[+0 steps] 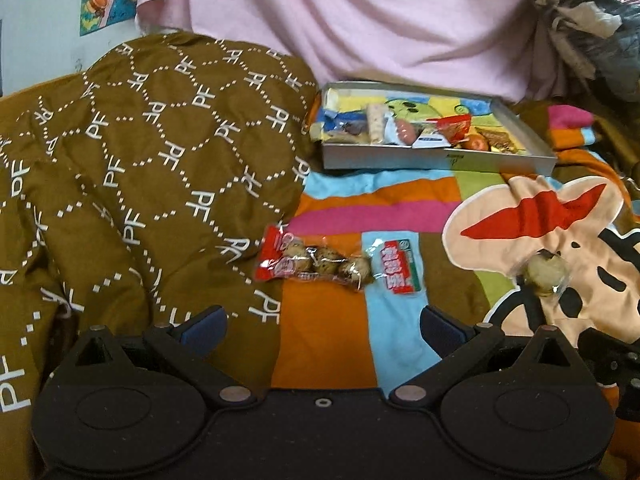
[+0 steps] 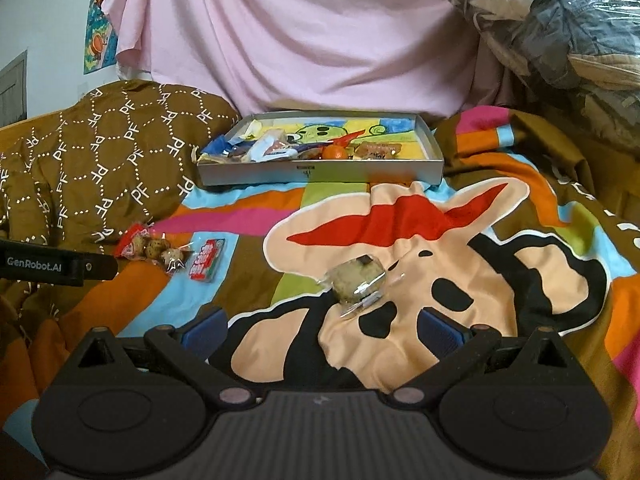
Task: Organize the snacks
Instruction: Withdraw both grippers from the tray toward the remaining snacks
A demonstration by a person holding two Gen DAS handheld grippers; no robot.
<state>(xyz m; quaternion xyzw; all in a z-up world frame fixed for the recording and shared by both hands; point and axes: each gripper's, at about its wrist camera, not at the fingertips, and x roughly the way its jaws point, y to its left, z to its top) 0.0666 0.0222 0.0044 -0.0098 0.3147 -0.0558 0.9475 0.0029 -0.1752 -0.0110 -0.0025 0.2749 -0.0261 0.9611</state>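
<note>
My left gripper and right gripper gape wide (nothing held); the wrapped ball snack lies just ahead of my right.

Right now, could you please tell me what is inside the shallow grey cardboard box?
The shallow grey cardboard box holds a small orange fruit, a brown-wrapped bar and mixed wrapped snacks. The pile hides whatever lies beneath it.

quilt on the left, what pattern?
Brown quilt with white dotted hexagons and "PF" letters; clearest in the left wrist view.
</note>
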